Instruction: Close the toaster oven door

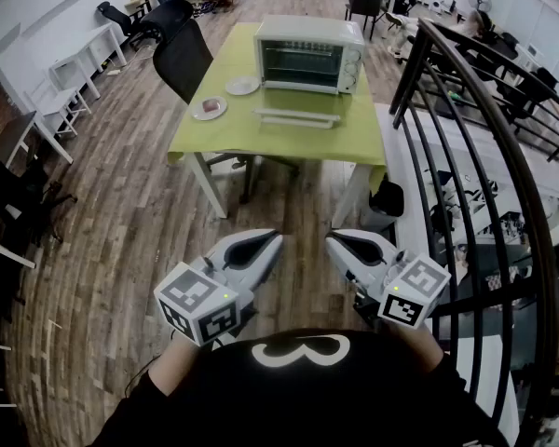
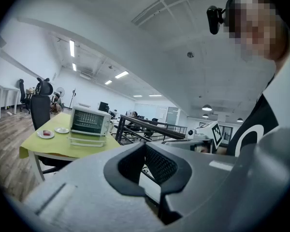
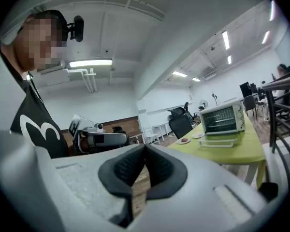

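A white toaster oven (image 1: 309,54) stands at the far side of a green table (image 1: 214,133), its door (image 1: 295,116) folded down flat in front of it. Both grippers hover close to my body, well short of the table. My left gripper (image 1: 278,238) is shut with nothing in it, and my right gripper (image 1: 331,240) is shut and empty too. The left gripper view shows its jaws (image 2: 145,144) closed, with the oven (image 2: 89,121) far off to the left. In the right gripper view the jaws (image 3: 145,146) meet, and the oven (image 3: 223,119) sits far right.
Two small plates (image 1: 242,86) (image 1: 209,109) lie on the table left of the oven, one bearing something red. A black office chair (image 1: 182,54) stands at the table's left side. A dark metal railing (image 1: 484,110) curves along the right. Wooden floor (image 1: 121,212) lies between me and the table.
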Available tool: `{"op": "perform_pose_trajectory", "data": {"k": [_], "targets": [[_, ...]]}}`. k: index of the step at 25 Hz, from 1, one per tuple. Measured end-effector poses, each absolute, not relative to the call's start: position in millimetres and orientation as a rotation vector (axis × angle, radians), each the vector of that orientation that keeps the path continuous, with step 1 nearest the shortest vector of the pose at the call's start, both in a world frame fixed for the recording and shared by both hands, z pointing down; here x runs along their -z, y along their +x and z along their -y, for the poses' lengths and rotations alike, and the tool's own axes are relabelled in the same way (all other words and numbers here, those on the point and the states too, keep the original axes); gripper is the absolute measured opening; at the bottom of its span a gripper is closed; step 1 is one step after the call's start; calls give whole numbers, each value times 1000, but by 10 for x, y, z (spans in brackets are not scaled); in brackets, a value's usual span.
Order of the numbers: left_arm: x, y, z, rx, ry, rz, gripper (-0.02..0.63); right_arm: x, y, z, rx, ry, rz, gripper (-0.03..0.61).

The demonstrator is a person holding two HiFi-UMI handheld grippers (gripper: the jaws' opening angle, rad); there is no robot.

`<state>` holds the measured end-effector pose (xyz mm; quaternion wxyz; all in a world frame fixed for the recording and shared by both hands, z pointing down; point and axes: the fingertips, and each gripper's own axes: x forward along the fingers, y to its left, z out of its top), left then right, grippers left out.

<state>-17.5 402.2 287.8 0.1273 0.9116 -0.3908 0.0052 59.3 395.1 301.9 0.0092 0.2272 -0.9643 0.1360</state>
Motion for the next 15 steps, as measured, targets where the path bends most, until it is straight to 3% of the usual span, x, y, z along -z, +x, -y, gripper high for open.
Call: {"op": "perform_pose_trajectory", "data": {"k": [15], "targets": [[-2879,-544,-4068,2,2639,1183,11,-2969,450,-3900,-481,814,3057,2]]}}
